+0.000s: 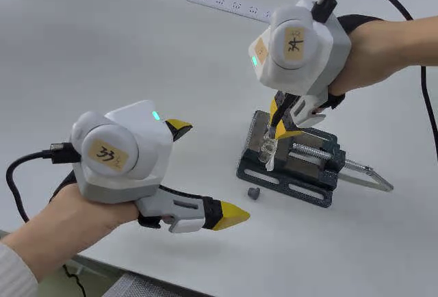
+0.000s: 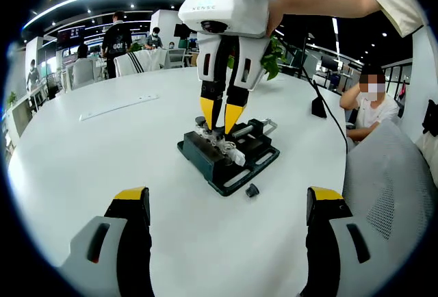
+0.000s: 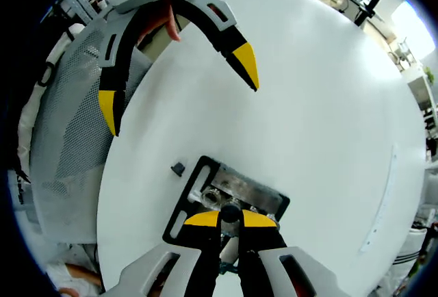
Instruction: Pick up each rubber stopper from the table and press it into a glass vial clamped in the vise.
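Right hand-held gripper [image 3: 230, 219] apparently pinches stopper [image 3: 230, 211] over vial [image 1: 266, 152].

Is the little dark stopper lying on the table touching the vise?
Apart. The right gripper view shows a strip of bare white table between the loose stopper and the base of the vise; the left gripper view shows the gap too.

Left gripper [image 1: 205, 172] — white rounded housing [image 1: 147, 148], handwritten tag [image 1: 108, 155] "33", green light [image 1: 156, 115], black cable [image 1: 41, 154]; yellow-tipped black fingers [image 1: 231, 215]. Right gripper [image 1: 280, 129] alike — tag "34". Ribbed white sleeve [image 1: 12, 276].
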Available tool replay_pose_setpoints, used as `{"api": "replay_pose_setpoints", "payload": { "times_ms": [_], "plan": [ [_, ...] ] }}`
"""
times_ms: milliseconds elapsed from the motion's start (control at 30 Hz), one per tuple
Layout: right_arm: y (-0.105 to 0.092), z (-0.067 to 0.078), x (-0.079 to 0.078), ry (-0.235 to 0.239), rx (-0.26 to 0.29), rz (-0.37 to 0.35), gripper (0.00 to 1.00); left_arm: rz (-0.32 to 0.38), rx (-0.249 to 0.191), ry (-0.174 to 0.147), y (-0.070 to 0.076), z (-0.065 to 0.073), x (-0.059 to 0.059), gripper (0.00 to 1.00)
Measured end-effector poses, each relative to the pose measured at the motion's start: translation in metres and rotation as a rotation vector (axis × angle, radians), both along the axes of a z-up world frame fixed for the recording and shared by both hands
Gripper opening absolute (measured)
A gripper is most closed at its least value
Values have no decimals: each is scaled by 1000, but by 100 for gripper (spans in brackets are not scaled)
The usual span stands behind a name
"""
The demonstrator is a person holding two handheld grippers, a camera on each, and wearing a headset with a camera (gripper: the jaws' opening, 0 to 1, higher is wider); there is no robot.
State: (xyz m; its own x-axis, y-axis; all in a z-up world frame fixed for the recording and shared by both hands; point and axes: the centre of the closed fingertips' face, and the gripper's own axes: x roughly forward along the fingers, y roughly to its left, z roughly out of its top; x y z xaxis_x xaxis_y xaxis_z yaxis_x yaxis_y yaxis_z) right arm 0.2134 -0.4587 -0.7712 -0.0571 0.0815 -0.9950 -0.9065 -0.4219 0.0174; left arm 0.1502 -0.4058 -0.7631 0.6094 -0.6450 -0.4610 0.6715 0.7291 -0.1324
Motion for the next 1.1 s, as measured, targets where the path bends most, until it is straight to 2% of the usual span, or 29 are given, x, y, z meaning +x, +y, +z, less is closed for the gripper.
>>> {"api": "replay_pose_setpoints", "payload": {
  "times_ms": [200, 400, 500, 633, 700, 767, 933, 1100],
  "plan": [
    [1, 0, 1, -26, -31, -61, 2, 3, -1, -4, 1, 1, 2, 94],
    [1, -1, 3, -44, -26, -153, 2, 5, -4, -4, 0, 1, 3, 94],
    [2, -1, 4, -54, -15, -167, 3, 5, -5, -2, 0, 1, 3, 94],
    [-1, 0, 3, -47, 17, -158, 4, 6, -4, -1, -1, 1, 2, 93],
    [0, 0, 4, -29, 33, -106, 4, 8, -4, -2, 0, 1, 2, 93],
    [-2, 1, 2, -21, 38, -83, 5, 10, -4, -4, 1, 2, 3, 93],
    [-2, 0, 1, -18, 54, -34, 6, 18, -1, -1, 4, 2, 2, 93],
    [-2, 0, 2, -23, 68, -18, 6, 18, -1, 2, 4, 1, 2, 93]
  ]
}}
